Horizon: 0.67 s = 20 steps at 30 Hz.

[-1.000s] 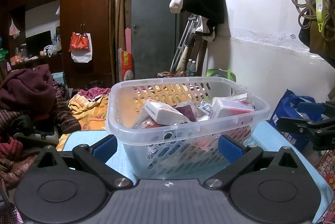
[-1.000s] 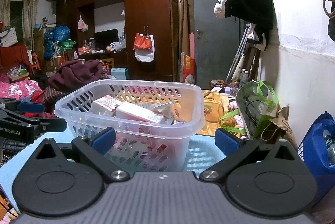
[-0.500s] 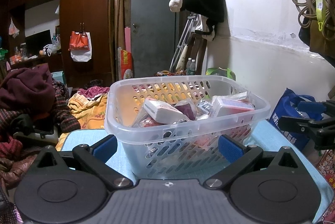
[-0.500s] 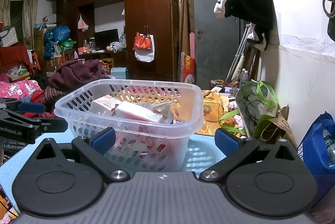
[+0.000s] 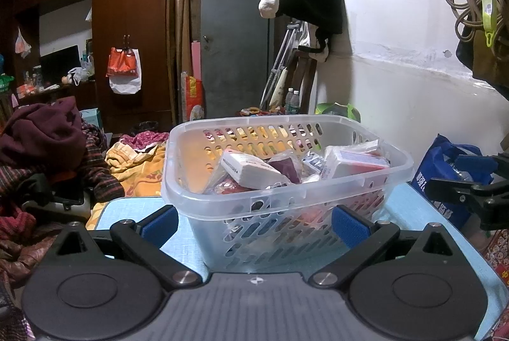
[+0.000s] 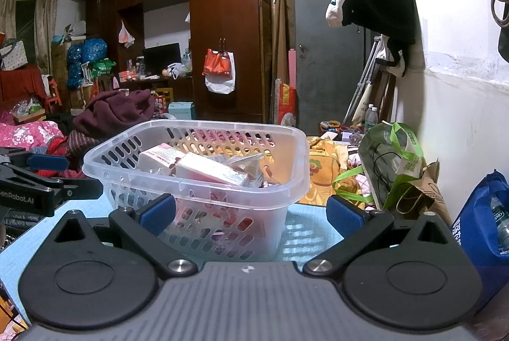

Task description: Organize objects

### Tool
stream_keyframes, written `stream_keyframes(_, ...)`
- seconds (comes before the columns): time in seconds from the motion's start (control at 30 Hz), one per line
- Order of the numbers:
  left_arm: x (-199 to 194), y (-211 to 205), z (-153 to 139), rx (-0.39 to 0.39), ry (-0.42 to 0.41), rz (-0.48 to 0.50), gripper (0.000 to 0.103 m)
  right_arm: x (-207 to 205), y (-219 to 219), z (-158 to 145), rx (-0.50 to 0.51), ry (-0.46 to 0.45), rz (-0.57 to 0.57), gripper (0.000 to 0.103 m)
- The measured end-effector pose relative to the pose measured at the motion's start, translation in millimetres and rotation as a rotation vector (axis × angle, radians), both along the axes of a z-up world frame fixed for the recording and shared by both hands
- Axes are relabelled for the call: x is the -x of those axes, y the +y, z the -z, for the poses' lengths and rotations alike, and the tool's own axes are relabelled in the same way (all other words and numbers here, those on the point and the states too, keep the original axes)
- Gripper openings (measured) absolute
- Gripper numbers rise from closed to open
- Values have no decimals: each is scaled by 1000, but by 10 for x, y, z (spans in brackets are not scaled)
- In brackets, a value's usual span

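Note:
A clear plastic basket [image 5: 286,197] [image 6: 197,197] stands on a light blue table [image 5: 127,210] [image 6: 302,232]. It holds several packets and boxes, among them a white box [image 5: 248,170] and a pink box [image 6: 210,170]. My left gripper [image 5: 254,221] is open, its blue pads level with the basket's near wall, nothing between them. My right gripper [image 6: 251,213] is open too, facing the basket's right corner. Each gripper shows at the edge of the other's view: the right gripper [image 5: 470,185] beside the basket, the left gripper [image 6: 38,181] opposite it.
A blue bag [image 5: 445,162] [image 6: 483,220] sits right of the table by the white wall [image 5: 413,80]. A green bag and a paper bag [image 6: 397,166] lie beyond. Piled clothes [image 5: 41,150] fill the left. A wardrobe [image 6: 222,38] and grey door [image 5: 235,38] stand behind.
Almost nothing moved. The basket sits a touch closer and higher in the left wrist view; both grippers stay open and still.

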<state>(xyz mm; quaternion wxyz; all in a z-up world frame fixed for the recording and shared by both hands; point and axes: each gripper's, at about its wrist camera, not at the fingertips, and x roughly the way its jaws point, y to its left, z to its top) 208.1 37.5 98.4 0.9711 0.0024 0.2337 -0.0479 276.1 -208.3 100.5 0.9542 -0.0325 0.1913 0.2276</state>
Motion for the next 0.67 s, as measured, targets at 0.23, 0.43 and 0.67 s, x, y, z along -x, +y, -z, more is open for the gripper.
stream_keyframes(0.23, 5, -14, -14, -6, -16, -23, 103, 2, -7, 14, -2, 2, 0, 103)
stream_keyframes(0.43, 19, -40, -33, -41, -41, -42, 103, 0, -19, 24, 0, 2, -3, 103)
stream_keyframes(0.67, 28, -64, -42, -33, -47, -24, 103, 5, -16, 41, 4, 4, -7, 103)
